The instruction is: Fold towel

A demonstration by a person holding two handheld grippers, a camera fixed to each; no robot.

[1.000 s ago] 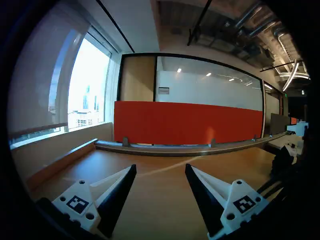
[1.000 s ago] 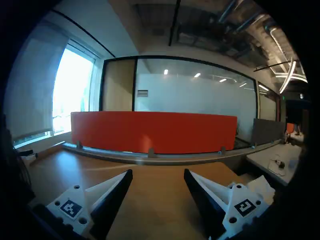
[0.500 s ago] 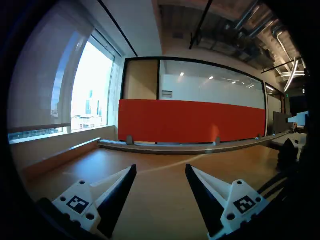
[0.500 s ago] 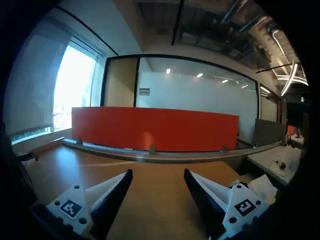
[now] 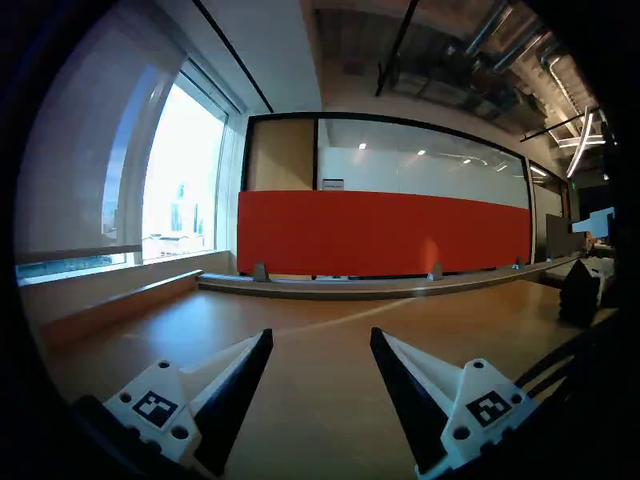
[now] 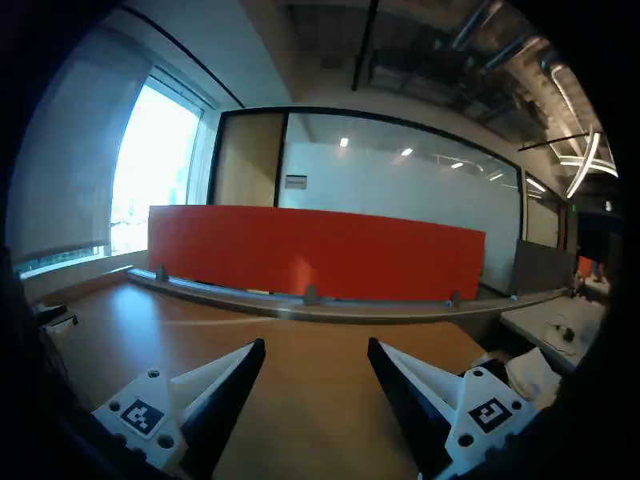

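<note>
A: Left gripper (image 5: 321,331) is up front in the left gripper view, and it's released. The jaws are spread wide with bare wood of the counter (image 5: 320,404) between them and nothing in the grasp.

B: Same story in the right gripper view. The right gripper (image 6: 316,342) is unclenched, its fingers (image 6: 216,384) parted, low over the counter and holding nothing.

A: Both point across the counter at the orange panel (image 5: 384,234), upright along the far edge, with a grey rail (image 5: 360,288) at its foot.

B: There's a glass wall (image 6: 400,192) behind the panel and a bright window (image 6: 156,176) off to the left.

A: Dark pointed shape (image 5: 578,292) at the right edge of the left gripper view, above the counter. It's too cut off to say what it is.

B: Just beside the right gripper's right finger there's a white crumpled thing (image 6: 532,370), off the counter's corner. Cloth or paper? I cannot tell.

A: So where's the towel?

B: Cannot tell from these views. Farther right is a second counter (image 6: 532,324), pale, with a small cable lying on it, well apart from the gripper.
</note>
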